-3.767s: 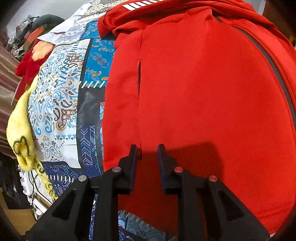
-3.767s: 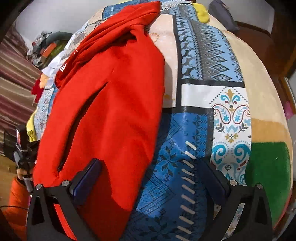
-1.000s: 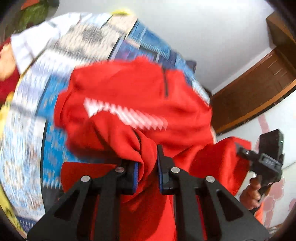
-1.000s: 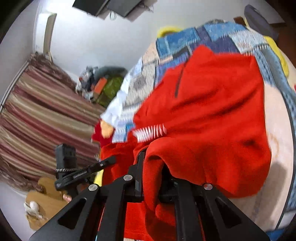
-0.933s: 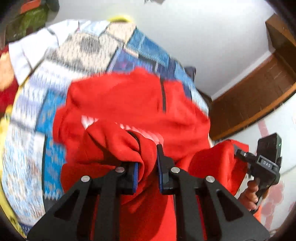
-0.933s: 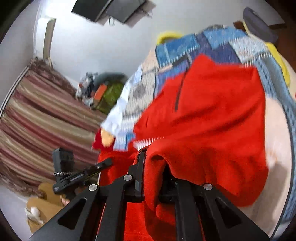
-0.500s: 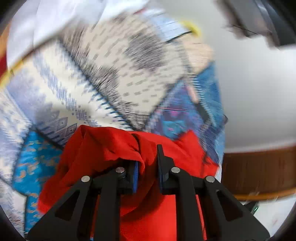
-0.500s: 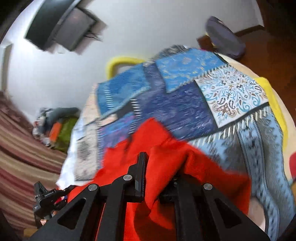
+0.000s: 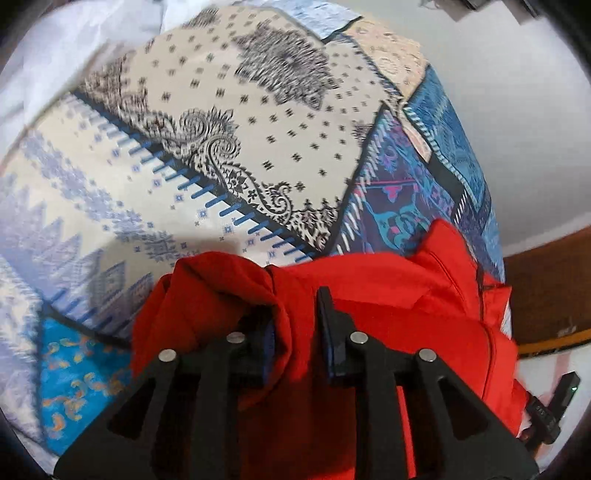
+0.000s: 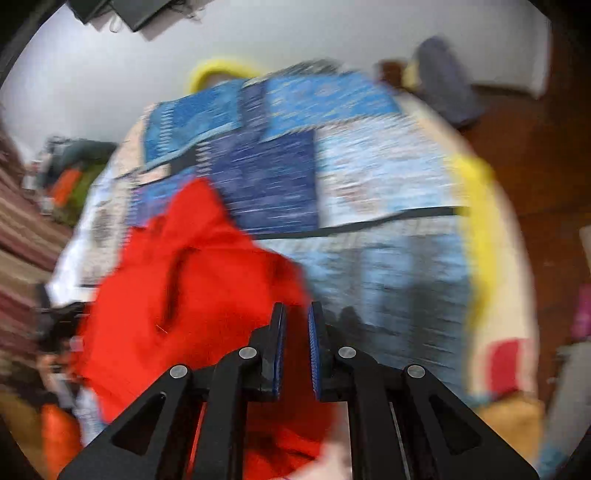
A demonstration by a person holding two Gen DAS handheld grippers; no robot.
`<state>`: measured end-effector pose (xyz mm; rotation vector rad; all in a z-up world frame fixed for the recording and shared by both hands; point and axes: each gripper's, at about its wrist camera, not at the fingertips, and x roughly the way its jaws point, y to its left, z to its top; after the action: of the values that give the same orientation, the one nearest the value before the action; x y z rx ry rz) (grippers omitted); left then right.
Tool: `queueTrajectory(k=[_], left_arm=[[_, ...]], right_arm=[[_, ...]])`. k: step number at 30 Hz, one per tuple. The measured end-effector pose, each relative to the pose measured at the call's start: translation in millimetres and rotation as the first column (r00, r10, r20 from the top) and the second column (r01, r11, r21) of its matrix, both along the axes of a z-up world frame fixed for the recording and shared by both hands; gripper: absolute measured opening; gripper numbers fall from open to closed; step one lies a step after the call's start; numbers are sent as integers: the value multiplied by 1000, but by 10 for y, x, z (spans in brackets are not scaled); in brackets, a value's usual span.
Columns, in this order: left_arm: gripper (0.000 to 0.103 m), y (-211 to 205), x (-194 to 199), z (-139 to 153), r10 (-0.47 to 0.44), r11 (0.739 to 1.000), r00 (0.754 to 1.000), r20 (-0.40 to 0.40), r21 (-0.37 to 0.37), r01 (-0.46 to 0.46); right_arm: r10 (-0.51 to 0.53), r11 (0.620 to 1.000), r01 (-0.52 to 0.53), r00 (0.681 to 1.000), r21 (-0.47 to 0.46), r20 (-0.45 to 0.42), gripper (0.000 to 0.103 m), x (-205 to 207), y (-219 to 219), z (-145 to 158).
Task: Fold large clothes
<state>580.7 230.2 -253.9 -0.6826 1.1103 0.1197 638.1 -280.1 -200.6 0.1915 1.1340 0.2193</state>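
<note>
A red jacket [image 9: 388, 295] lies bunched on a patterned patchwork bedspread [image 9: 221, 147]. My left gripper [image 9: 299, 325] is shut on a fold of the red jacket, low over the bed. In the right wrist view, which is blurred, the red jacket [image 10: 177, 280] lies to the left of my right gripper [image 10: 295, 332]. Its jaws stand a narrow gap apart with nothing between them, over the bedspread [image 10: 369, 206].
A white wall [image 10: 258, 44] and a dark screen [image 10: 122, 14] stand behind the bed. A yellow blanket edge [image 10: 476, 221] runs along the bed's right side. Wooden floor [image 10: 546, 166] lies at the right. Striped curtains [image 10: 18, 229] and piled clothes [image 10: 70, 173] are at the left.
Both grippers carried the jacket's lower edge up toward its collar end. The right gripper has let go of the red cloth; the left still pinches it.
</note>
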Motion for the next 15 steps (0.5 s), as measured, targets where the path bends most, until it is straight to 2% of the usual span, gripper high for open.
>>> queueTrajectory(k=[2, 4, 6, 8, 10, 13, 15], left_arm=[[37, -17, -81, 222, -33, 997, 999, 28, 73, 31], [62, -3, -207, 468, -33, 985, 997, 64, 171, 22], [75, 31, -398, 774, -24, 961, 992, 125, 278, -11], [76, 47, -560, 997, -37, 941, 986, 161, 338, -20], [77, -19, -756, 1156, -104, 933, 976, 193, 359, 29], [84, -257, -1002, 1170, -213, 924, 955, 206, 360, 128], [85, -497, -1146, 1068, -281, 903, 938, 202, 387, 187]], right_arm=[[13, 1000, -12, 999, -13, 49, 7, -181, -41, 153], [59, 998, -58, 992, -10, 112, 7, -428, 3, 361], [110, 994, -111, 980, -1, 166, 7, -611, 120, 521], [180, 983, -180, 960, -21, 213, 7, -814, 316, 636], [278, 961, -268, 928, -74, 249, 7, -1047, 606, 694], [362, 932, -348, 897, -102, 255, 7, -1292, 967, 594], [402, 916, -389, 885, -102, 234, 7, -1355, 1171, 460]])
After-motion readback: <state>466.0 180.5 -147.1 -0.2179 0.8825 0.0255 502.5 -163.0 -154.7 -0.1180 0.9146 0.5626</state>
